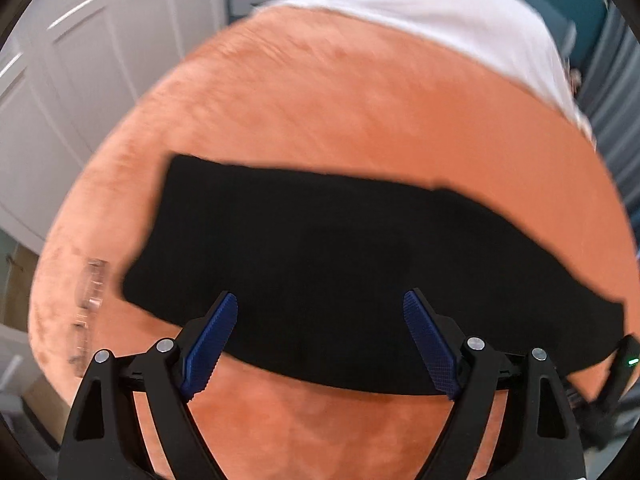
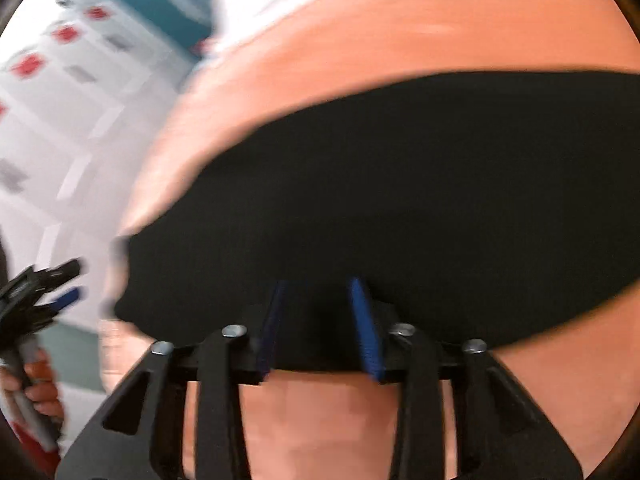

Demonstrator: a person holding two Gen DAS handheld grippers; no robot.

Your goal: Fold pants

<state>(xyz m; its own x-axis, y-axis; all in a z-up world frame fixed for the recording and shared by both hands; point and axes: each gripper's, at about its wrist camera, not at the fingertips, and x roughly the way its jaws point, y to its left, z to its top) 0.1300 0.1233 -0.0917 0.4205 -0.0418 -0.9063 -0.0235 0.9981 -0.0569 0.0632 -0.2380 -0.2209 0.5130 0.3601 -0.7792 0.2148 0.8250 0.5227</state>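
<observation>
Black pants [image 1: 340, 256] are lying flat on the orange blanket [image 1: 320, 100]. Left tongs [image 1: 320, 312] are tilting down, gaping wide, empty. Right tongs [image 2: 320, 312] are blurred, partly open, gripping nothing.

We see the right tongs [image 2: 320, 328] over the near edge of the black pants [image 2: 400, 200], blue pads apart in the blurred frame. The pants lie across an orange bed [image 2: 400, 20]. At far left, a hand [image 2: 38, 392] holds the left tongs [image 2: 60, 284].
</observation>
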